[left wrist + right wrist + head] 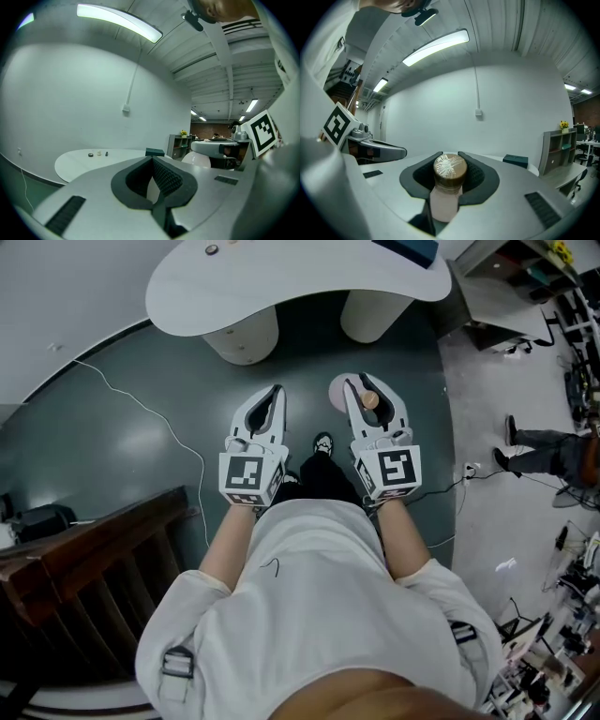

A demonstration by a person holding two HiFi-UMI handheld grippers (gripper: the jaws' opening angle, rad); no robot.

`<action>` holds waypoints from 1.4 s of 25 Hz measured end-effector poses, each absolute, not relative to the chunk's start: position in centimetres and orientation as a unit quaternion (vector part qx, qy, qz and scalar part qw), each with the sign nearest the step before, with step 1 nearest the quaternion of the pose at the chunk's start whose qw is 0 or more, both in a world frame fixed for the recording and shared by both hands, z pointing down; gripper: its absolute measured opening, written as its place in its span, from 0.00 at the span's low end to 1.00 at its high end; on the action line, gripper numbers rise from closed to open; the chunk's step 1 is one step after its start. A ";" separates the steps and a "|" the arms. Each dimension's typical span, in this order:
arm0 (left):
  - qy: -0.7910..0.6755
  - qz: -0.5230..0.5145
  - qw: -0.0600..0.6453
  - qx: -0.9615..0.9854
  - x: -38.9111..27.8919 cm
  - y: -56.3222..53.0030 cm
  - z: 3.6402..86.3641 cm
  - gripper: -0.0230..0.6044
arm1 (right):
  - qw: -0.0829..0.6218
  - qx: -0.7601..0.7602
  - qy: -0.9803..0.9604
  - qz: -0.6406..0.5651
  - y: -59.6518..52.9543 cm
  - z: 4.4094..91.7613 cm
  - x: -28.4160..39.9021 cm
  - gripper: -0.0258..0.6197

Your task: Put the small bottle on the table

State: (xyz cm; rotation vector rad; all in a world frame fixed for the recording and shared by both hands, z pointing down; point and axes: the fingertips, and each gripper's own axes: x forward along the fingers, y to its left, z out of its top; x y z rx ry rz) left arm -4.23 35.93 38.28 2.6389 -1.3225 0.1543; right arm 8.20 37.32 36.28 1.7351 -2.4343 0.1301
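The small bottle, pale pink with a brown foil-wrapped cap, sits upright between the dark pads of my right gripper, which is shut on it. In the head view the bottle shows inside the right gripper, held out level over the dark floor. My left gripper is beside it on the left, shut with nothing between its pads. The white rounded table lies ahead of both grippers; its top appears beyond the left gripper.
A dark box and a few small items lie on the table. Two pale table legs stand under it. A wooden railing is at lower left, a thin cable crosses the floor, and another person's legs are at right.
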 end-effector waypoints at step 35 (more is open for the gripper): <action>-0.491 0.071 0.123 0.860 1.5 13.6 41.4 0.06 | 0.098 0.531 -0.840 0.058 14.7 39.2 14.7 0.19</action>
